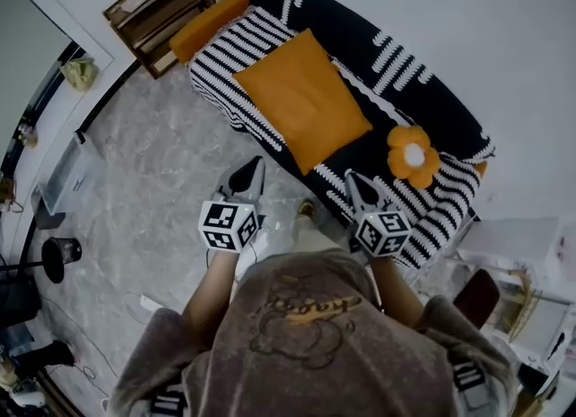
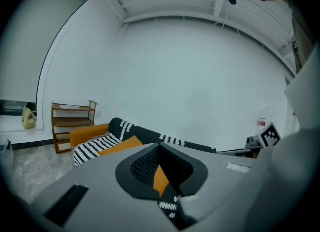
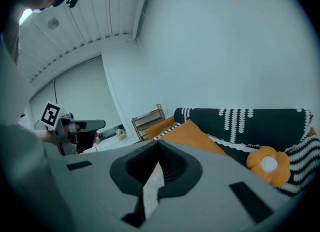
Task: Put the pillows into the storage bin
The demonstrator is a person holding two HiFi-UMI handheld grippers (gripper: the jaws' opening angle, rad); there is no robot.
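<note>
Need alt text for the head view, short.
From above, a person points the shut left gripper and right gripper at a black-and-white striped sofa holding a large orange pillow and a small flower-shaped pillow.

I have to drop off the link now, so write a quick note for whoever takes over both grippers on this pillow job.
Left gripper: jaws shut, empty, over the floor beside the sofa.
Right gripper: jaws shut, empty, at the sofa's front edge.
Square orange pillow and flower pillow lie on the sofa, untouched.
Storage bin: not clearly in any view.
Done: nothing yet. Left: grasp each pillow, find the bin, drop them in.
</note>
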